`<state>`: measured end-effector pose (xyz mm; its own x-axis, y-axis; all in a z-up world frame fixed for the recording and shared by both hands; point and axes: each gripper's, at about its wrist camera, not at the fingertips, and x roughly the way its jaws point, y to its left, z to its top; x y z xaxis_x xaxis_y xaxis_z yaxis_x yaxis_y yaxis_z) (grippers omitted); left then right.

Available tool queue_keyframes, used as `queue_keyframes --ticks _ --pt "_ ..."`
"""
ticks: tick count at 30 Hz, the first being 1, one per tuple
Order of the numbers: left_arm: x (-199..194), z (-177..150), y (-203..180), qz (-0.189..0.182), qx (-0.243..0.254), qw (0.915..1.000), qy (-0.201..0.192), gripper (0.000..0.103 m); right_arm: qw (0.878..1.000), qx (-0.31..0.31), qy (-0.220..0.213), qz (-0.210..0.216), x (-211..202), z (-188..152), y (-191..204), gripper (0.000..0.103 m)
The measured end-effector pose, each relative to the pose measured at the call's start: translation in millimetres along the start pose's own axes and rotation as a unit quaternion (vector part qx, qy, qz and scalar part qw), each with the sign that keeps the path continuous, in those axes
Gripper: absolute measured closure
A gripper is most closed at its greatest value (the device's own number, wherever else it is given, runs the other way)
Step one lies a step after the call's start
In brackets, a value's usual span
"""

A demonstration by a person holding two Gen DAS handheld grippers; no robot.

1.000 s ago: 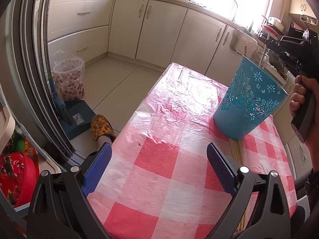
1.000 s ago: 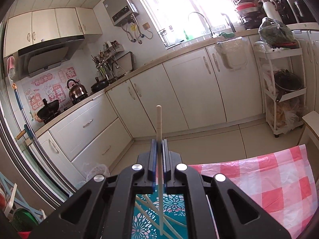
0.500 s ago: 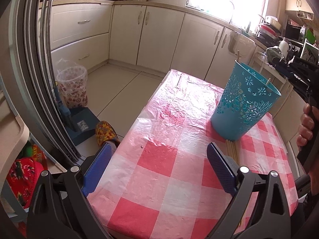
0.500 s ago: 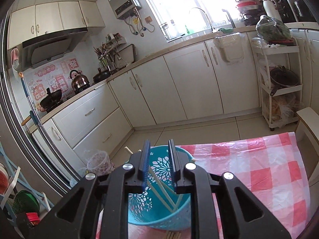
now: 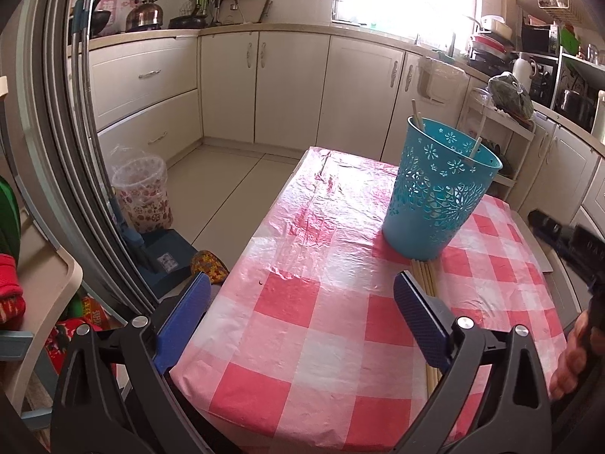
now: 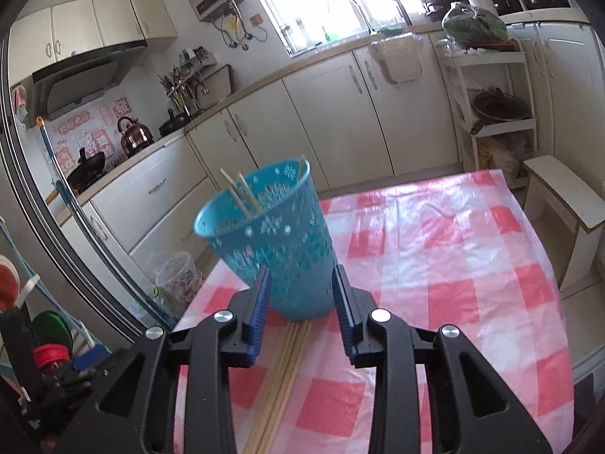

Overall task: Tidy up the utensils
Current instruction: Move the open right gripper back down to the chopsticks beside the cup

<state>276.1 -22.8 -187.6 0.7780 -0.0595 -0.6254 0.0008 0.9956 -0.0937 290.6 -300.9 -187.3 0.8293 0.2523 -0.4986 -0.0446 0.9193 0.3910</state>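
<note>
Blue ribbed pads (image 6: 259, 314) line the two fingers of the right gripper (image 6: 300, 312), which are held moderately apart with nothing clamped between them. Directly beneath and ahead of that gap, a bundle of pale wooden chopsticks (image 6: 281, 370) is laid flat on the red-and-white checked plastic tablecloth (image 6: 453, 265), its far end touching the base of a turquoise perforated plastic basket (image 6: 276, 238). Several more chopsticks (image 6: 240, 193) are seen leaning inside the basket, their tips rising above the rim.

Blue pads are likewise fitted to the left gripper (image 5: 300, 319), whose fingers are spread wide and empty above the near edge of the tablecloth (image 5: 302, 340). From this view the basket (image 5: 435, 193) is placed towards the right edge of the table, upright, and the flat bundle (image 5: 425, 278) runs from its base back towards the near edge, passing behind the right finger pad (image 5: 419, 325). Part of the right gripper's black body (image 5: 567, 242) and the hand (image 5: 574, 355) holding it are glimpsed at the right border.
</note>
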Motion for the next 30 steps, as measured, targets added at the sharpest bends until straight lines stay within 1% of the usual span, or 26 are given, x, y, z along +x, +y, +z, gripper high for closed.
queue_keyframes --ticks 5,8,11,16,25,27,30 --pt "-3.3 -1.5 -3.0 0.004 0.009 1.0 0.001 0.009 0.997 -0.006 0.077 -0.015 31.9 -44.9 1.3 0.071" --pt "-2.4 -2.8 -0.7 0.007 0.009 0.9999 0.005 0.009 0.994 -0.015 0.11 -0.019 50.9 -57.5 5.7 0.077" --pt "1.0 -4.3 2.9 0.01 0.005 0.9999 0.011 0.008 0.991 -0.026 0.131 -0.028 66.8 -64.0 13.5 0.078" --pt "8.3 -7.5 10.1 0.013 -0.006 0.9996 0.024 0.008 0.987 -0.032 0.153 -0.045 82.4 -66.0 19.2 0.079" --pt "12.4 -9.8 13.2 0.014 -0.009 0.9994 0.03 0.008 0.981 -0.054 0.171 -0.072 90.8 -65.3 28.2 0.081" --pt "13.0 -10.2 13.6 0.014 -0.01 0.9994 0.032 0.008 0.98 -0.055 0.173 -0.075 89.7 -65.2 26.3 0.087" --pt "12.3 -11.1 12.4 0.014 -0.007 0.9994 0.032 0.008 0.98 -0.055 0.174 -0.075 88.3 -65.3 22.2 0.091"
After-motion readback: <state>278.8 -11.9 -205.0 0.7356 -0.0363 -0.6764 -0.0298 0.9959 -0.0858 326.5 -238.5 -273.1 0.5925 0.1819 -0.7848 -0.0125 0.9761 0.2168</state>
